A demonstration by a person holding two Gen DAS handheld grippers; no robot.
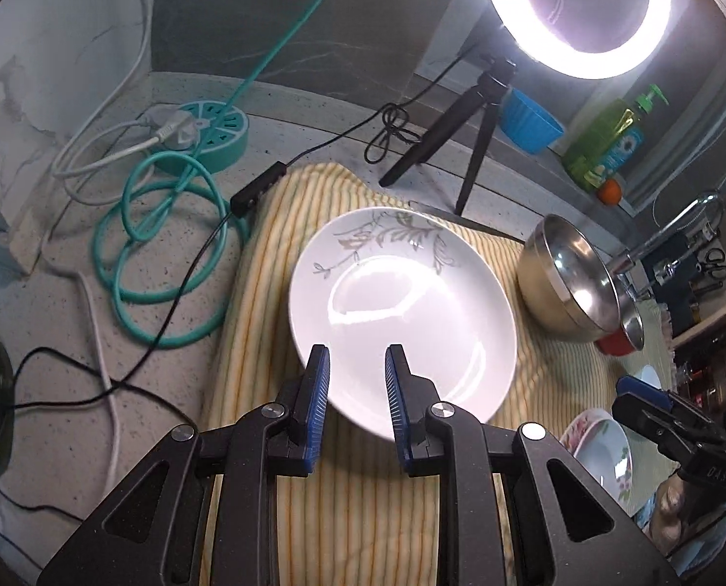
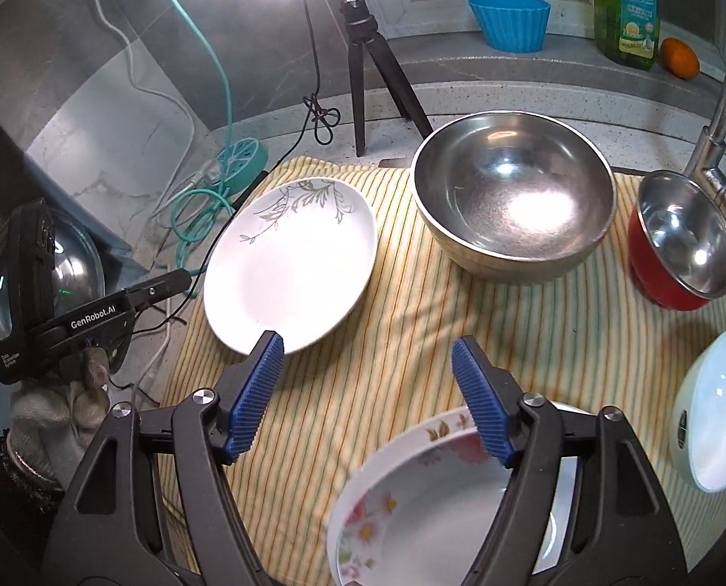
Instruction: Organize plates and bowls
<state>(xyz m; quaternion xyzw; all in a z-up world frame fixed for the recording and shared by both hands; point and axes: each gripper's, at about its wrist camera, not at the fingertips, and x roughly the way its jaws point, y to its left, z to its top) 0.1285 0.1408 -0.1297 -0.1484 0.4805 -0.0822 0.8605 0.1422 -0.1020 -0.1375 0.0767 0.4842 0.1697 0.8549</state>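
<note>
Left tongs lined up on the leaf plate

The left tongs [image 1: 356,356], spread, hover over the near rim of the leaf plate [image 1: 402,312] on the striped cloth [image 2: 412,342]; best to straddle that rim squarely before squeezing. The right tongs [image 2: 368,346], spread wide, hang above the flowered plate [image 2: 412,503], pinching nothing.

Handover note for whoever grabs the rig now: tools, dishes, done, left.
Left tool: open, fingers straddling the near rim of the leaf-pattern plate, not clamped.
Right tool: open, empty, above the floral plate.
On the striped cloth: both plates, large steel bowl, red bowl, pale blue bowl.
Done: nothing stacked.
Left: probably group plates, nest bowls.
</note>
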